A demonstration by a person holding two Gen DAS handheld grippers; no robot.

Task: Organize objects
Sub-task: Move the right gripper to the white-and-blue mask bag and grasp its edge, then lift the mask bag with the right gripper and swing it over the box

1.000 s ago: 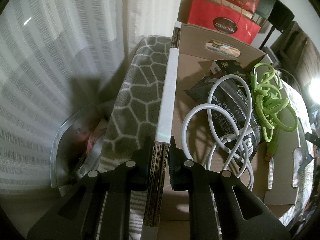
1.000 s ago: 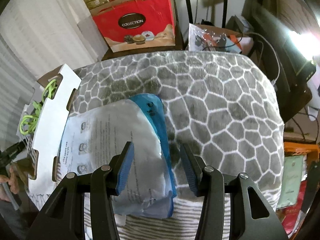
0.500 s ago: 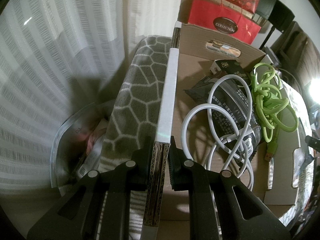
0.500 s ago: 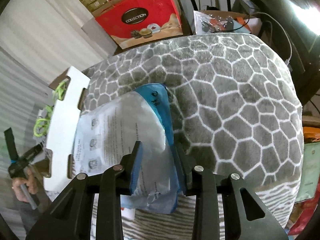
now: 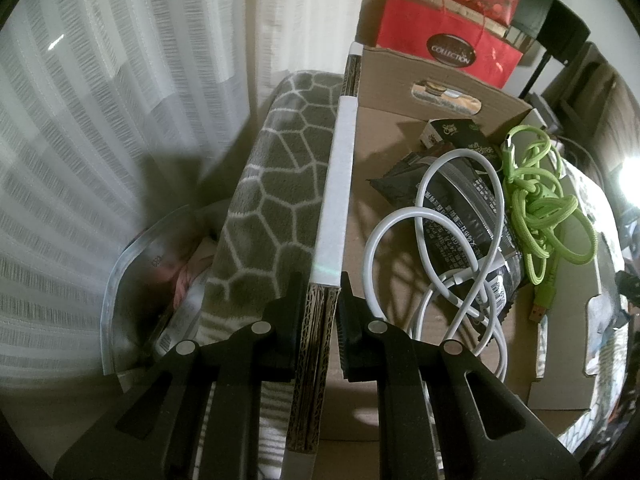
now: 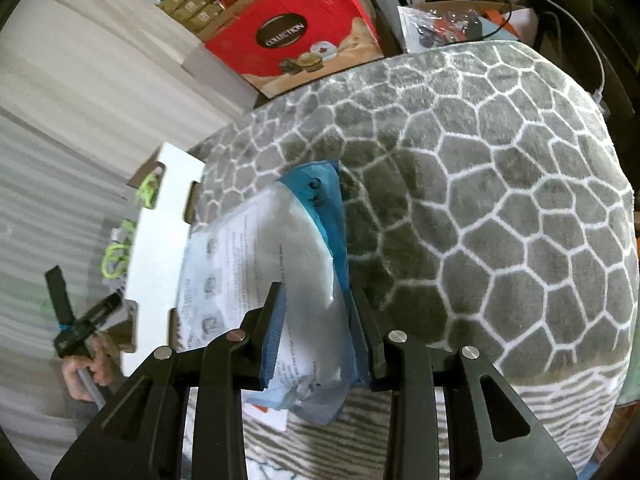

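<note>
**Both grippers clamped, pouch over the blanket**

Your right gripper [image 6: 316,332] pinches a clear plastic pouch [image 6: 280,280] with a blue edge and printed paper inside; it looks lifted off the grey honeycomb blanket [image 6: 480,200], beside the cardboard box [image 6: 160,240]. Your left gripper [image 5: 318,314] grips the box wall [image 5: 334,200]; white cable [image 5: 460,240] and green cable [image 5: 536,200] lie inside.

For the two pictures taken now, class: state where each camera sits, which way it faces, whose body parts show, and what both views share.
Left wrist: rides the left tool, facing along the cardboard box wall that it clamps, towards white cable and green cable.
Right wrist: rides the right tool, facing across the grey blanket, shut on a plastic packet; the person's left hand shows.
Shared: box, green cable, blanket, red gift box.
</note>
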